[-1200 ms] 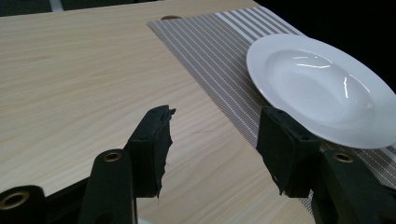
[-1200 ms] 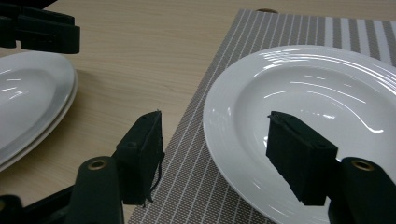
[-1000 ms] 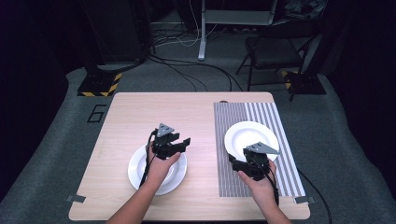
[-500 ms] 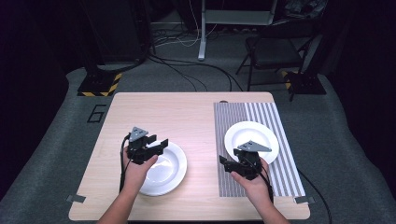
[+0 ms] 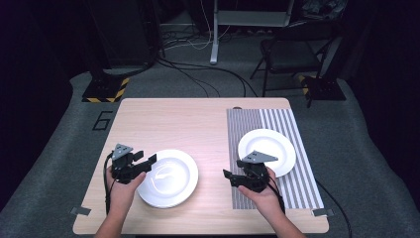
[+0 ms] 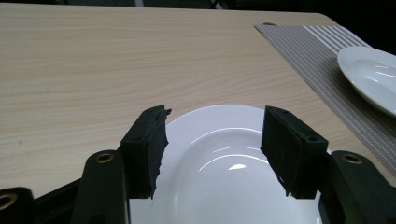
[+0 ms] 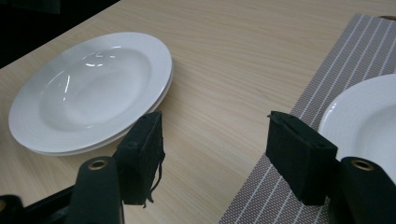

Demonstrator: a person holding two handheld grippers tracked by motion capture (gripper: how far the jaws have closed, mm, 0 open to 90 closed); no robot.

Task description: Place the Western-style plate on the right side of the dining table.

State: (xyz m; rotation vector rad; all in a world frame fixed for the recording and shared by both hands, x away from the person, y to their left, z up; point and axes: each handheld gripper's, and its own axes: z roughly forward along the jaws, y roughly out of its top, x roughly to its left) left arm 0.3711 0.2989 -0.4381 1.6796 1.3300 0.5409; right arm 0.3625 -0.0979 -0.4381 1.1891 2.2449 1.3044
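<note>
I hold two grippers low over a wooden table. My left gripper sits at the left rim of a stack of two white plates, jaws spread, just opening, pinching nothing. My right gripper points toward that stack, jaws spread and empty. One plate already lies on the striped mat at right. I judge the stack's plates are not yet moved. Bare table between stack and mat leaves free room; the stack lies near the front edge.

Stacked white plates left, striped placemat right
</note>
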